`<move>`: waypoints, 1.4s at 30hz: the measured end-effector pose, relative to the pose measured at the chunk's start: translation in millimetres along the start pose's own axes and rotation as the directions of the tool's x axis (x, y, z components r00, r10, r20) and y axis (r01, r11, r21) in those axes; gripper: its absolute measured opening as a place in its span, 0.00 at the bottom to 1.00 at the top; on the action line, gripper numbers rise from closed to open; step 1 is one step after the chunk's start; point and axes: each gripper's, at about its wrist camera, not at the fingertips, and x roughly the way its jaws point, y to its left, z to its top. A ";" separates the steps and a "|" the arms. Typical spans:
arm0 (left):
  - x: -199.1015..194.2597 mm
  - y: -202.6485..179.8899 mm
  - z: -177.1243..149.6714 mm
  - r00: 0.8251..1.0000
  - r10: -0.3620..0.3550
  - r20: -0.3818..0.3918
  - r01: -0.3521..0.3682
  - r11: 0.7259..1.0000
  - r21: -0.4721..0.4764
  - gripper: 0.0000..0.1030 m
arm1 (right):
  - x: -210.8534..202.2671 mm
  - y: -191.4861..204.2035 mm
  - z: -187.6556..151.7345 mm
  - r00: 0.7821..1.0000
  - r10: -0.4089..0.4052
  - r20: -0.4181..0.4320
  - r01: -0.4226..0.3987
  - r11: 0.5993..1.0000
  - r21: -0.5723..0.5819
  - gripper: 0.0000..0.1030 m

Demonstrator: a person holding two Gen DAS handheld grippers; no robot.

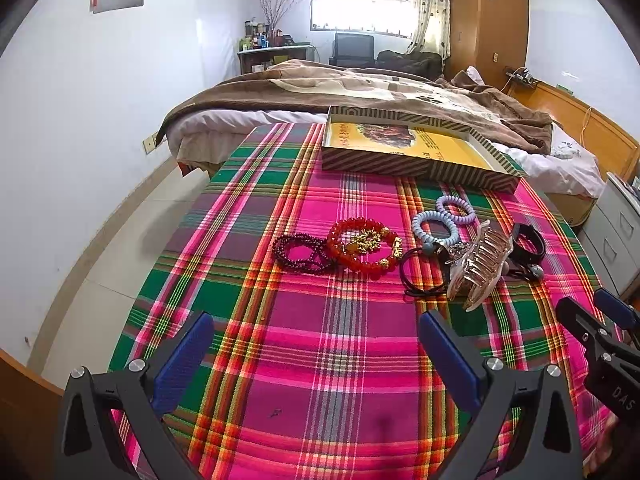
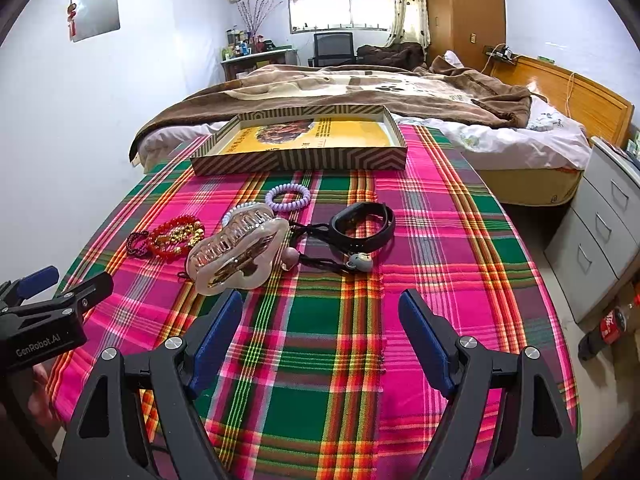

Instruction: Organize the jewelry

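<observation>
A bedroom with pale walls, a bed (image 1: pixel 360 92) under a brown blanket, a bright window at the back and a tall wooden wardrobe (image 1: pixel 488 20) to the right. In front of the bed stands a surface (image 1: pixel 320 340) covered by a plaid cloth of pink, green and orange. At its far edge lies a shallow striped cardboard box (image 1: pixel 404 168), its inside yellow and holding no jewelry. The jewelry lies in a loose row across the middle of the cloth, between the box and the claws. From left to right: a dark red bead bracelet (image 1: pixel 298 254); touching it, a bright red bead bracelet (image 1: pixel 362 244) with gold charms; a pale blue coil hair tie (image 1: pixel 434 230) with a lilac coil hair tie (image 1: pixel 456 208) just behind it; a black elastic hair tie (image 1: pixel 420 276); a large clear hair clip (image 1: pixel 478 264) resting partly on the ties; and a black band (image 1: pixel 528 242) at the right end. In the right wrist view a black cord with a small grey bell (image 2: pixel 358 262) lies just in front of the band. The left claw (image 1: pixel 316 356) is spread wide, empty, low over bare cloth, nearer than the bracelets. The right claw (image 2: pixel 320 336) is likewise spread wide and empty, its left finger just short of the hair clip.
</observation>
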 end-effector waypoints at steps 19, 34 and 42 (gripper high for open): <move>-3.7 -3.8 -1.2 1.000 0.000 0.008 0.000 1.000 0.005 1.00 | -2.8 1.2 -0.9 1.000 -0.002 0.005 0.002 1.000 -0.002 0.78; -3.9 27.6 8.5 0.999 0.008 0.034 -0.007 1.000 -0.031 1.00 | 17.9 25.0 29.5 0.995 0.099 -0.016 -0.099 0.995 -0.013 0.78; 1.7 50.0 10.8 1.000 0.012 0.023 -0.011 0.998 -0.057 1.00 | 43.4 52.3 40.3 0.990 0.127 -0.053 -0.128 0.992 -0.013 0.78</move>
